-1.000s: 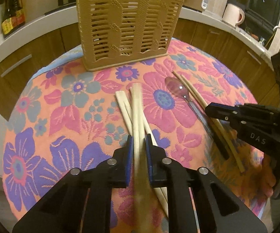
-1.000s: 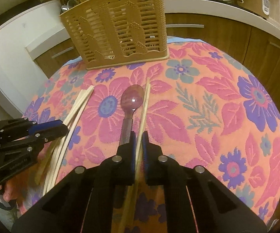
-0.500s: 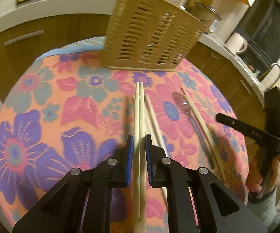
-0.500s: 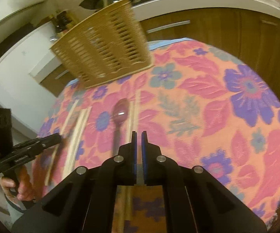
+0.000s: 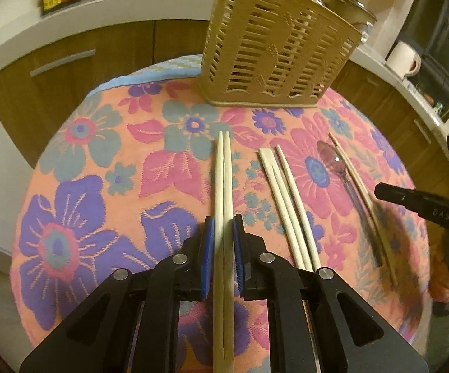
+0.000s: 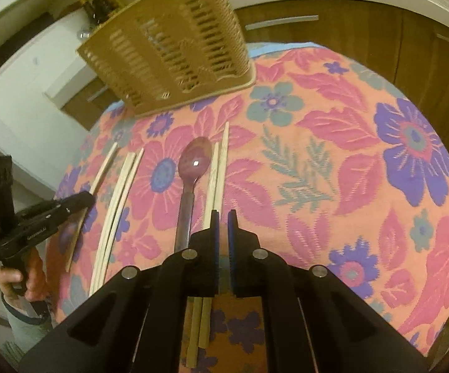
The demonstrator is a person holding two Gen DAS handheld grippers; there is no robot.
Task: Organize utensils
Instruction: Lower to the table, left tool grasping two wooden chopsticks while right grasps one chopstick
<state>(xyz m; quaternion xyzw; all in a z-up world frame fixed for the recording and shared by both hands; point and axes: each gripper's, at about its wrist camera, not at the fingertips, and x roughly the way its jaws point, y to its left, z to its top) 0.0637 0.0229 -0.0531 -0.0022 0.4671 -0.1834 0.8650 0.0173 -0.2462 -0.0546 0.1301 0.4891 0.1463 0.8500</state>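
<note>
We hold a pair of chopsticks [image 5: 223, 186] in the left gripper [image 5: 223, 236] — its blue pads [image 5: 209, 248] clamp the two pale sticks side by side, and the sticks run out ahead of the jaws over the floral cloth [image 5: 84, 186] toward the basket [image 5: 274, 49]. The tips stop short of it, well apart from its slatted wall.

To the right of the held pair, in the left wrist view, loose chopsticks [image 5: 286, 205] lie on the cloth, fanning slightly. Further right lies the spoon [image 5: 336, 164], bowl toward the basket, with another pair [image 5: 361, 199] just beside its handle. The right gripper [image 5: 417, 202] shows at the right edge of that view, a hand [image 5: 442, 279] below it.

From the right wrist view, our right gripper [image 6: 223, 217] has its jaws together with nothing between them; only a thin gap shows between the pads. It sits above the cloth just right of the pair [image 6: 216, 174] that lies beside the spoon [image 6: 192, 180]. Those sticks pass under its left finger. The basket [image 6: 168, 46] stands upright at the far side of the table, blurred here. We cannot tell whether anything is inside it. At the left edge the left gripper [image 6: 81, 200] appears with its hand [image 6: 22, 276] — the held sticks [image 6: 100, 174] jut out past it.
</note>
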